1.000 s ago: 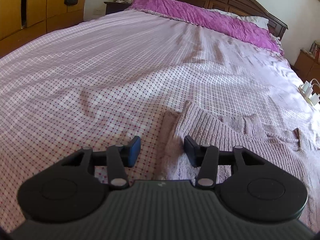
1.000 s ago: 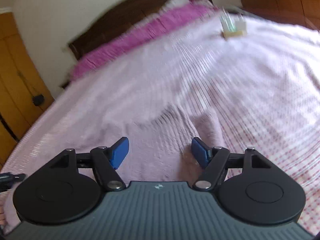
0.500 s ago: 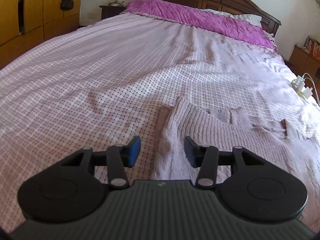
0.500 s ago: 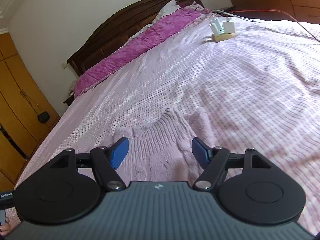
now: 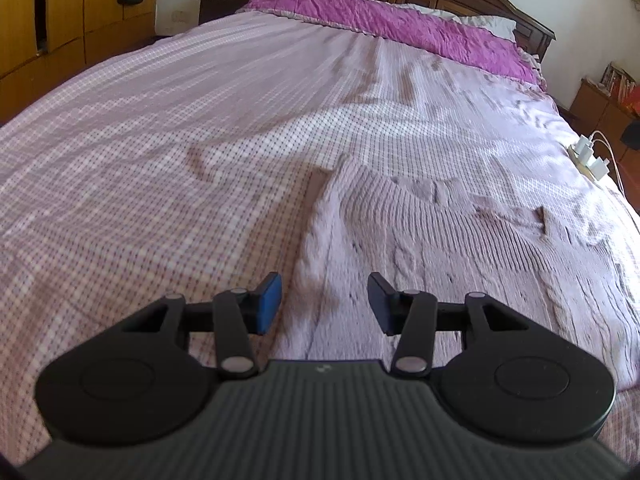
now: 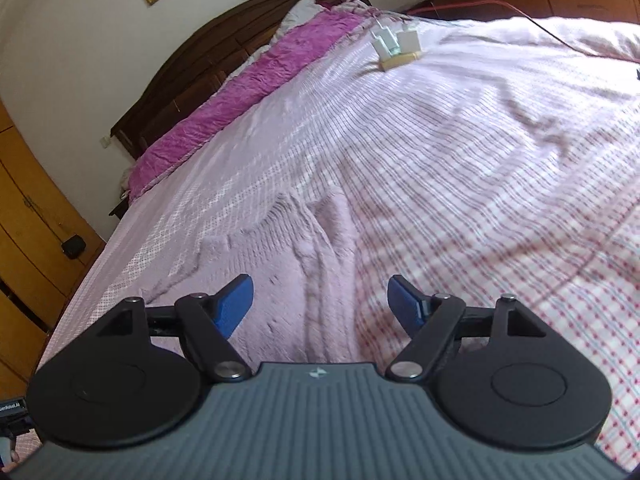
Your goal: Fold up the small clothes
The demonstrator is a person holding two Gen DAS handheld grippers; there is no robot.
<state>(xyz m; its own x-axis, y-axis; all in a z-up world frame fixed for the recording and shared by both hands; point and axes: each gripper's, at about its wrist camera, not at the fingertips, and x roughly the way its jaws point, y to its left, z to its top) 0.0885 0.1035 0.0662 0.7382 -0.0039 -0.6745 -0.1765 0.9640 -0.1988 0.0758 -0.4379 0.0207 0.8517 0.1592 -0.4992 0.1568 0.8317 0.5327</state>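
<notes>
Pale lilac cable-knit sweater (image 5: 460,248) lying spread flat on the checked bedspread (image 5: 160,140), neckline toward the purple pillow cover (image 5: 392,28), 1 sleeve folded in along each side edge as far as visible, though blur leaves that unsure. No crosswise fold yet, so judged early-to-middle in the folding: body still to be doubled over and squared off. Left gripper (image 5: 323,302) released, jaws partly apart and empty, poised over the sweater's left edge without touching cloth. Right gripper (image 6: 321,305) also released, jaws just been opening, standing wide with nothing between them, over the knit's right side (image 6: 304,256). White chargers on a power strip (image 6: 396,50) resting well apart, near the bed's far right.
</notes>
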